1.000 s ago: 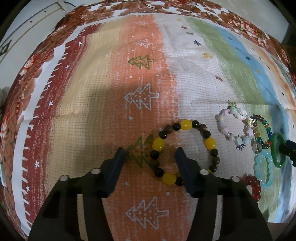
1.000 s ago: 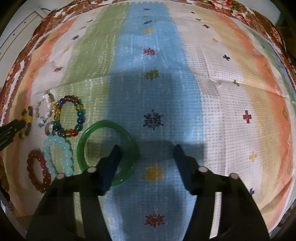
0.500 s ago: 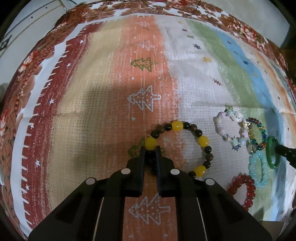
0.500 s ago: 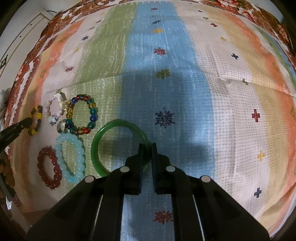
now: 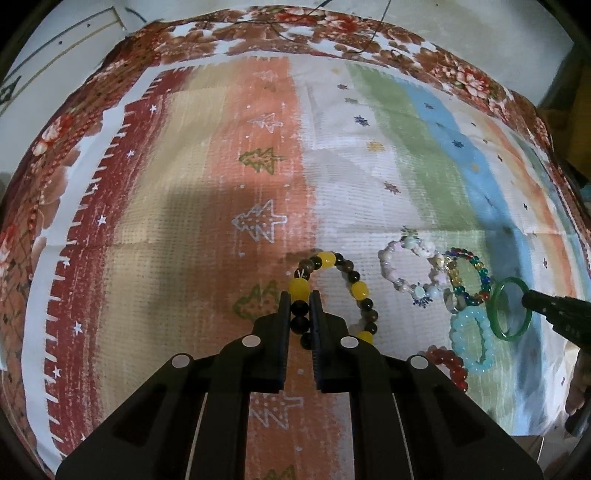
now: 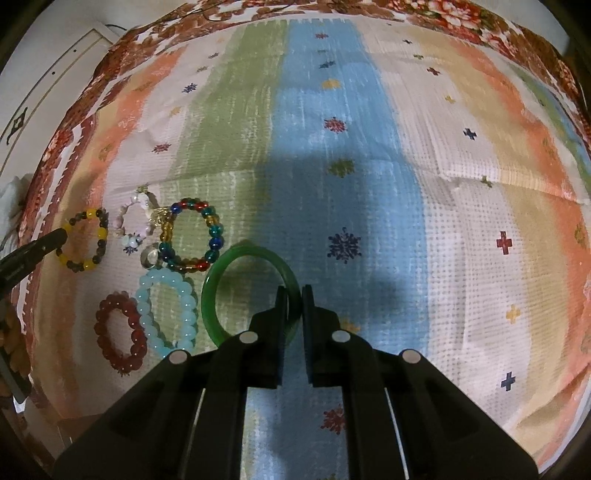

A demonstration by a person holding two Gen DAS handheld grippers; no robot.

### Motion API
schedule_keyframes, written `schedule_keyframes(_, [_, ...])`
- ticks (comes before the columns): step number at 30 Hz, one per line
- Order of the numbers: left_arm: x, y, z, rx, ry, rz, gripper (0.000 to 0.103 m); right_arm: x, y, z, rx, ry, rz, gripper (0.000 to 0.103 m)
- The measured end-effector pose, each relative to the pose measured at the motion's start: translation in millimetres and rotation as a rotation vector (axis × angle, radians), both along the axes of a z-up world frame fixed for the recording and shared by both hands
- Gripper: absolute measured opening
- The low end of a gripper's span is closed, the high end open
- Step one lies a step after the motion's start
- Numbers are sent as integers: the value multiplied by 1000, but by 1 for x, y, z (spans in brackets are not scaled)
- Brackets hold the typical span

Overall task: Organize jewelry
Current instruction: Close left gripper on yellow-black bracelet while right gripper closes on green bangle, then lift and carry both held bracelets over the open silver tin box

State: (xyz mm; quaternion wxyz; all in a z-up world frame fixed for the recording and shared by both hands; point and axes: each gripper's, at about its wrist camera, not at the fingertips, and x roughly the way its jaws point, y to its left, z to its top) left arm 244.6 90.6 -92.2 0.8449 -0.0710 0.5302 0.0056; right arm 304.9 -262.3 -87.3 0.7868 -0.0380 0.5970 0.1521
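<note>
My left gripper [image 5: 300, 301] is shut on the yellow and dark bead bracelet [image 5: 360, 290], pinching its near-left beads and holding it slightly raised over the cloth. My right gripper [image 6: 294, 295] is shut on the green jade bangle [image 6: 236, 260], gripping its right rim and tilting it up. Between them lie a pink and white charm bracelet [image 5: 400, 267], a multicoloured glass bead bracelet [image 6: 192, 234], a pale blue bead bracelet [image 6: 168, 312] and a dark red bead bracelet [image 6: 118, 328]. The right gripper also shows in the left wrist view [image 5: 526, 300], holding the bangle [image 5: 498, 317].
A striped patterned cloth [image 5: 258, 155] covers the table, with a floral brown border [image 5: 332, 26] at the far edge. The cloth's near edge hangs off at the lower right [image 5: 532, 428]. The bracelets are clustered together near the front edge.
Both grippers went from open to shut, the left on the yellow and dark bracelet, the right on the green bangle. Both pieces are now lifted a little and the bangle is tilted up.
</note>
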Motion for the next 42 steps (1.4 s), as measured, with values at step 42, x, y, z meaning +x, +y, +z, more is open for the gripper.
schedule_keyframes(42, [-58,-27,70,-41,-168,-37,9,-57,-4,77,90,-150,31,10])
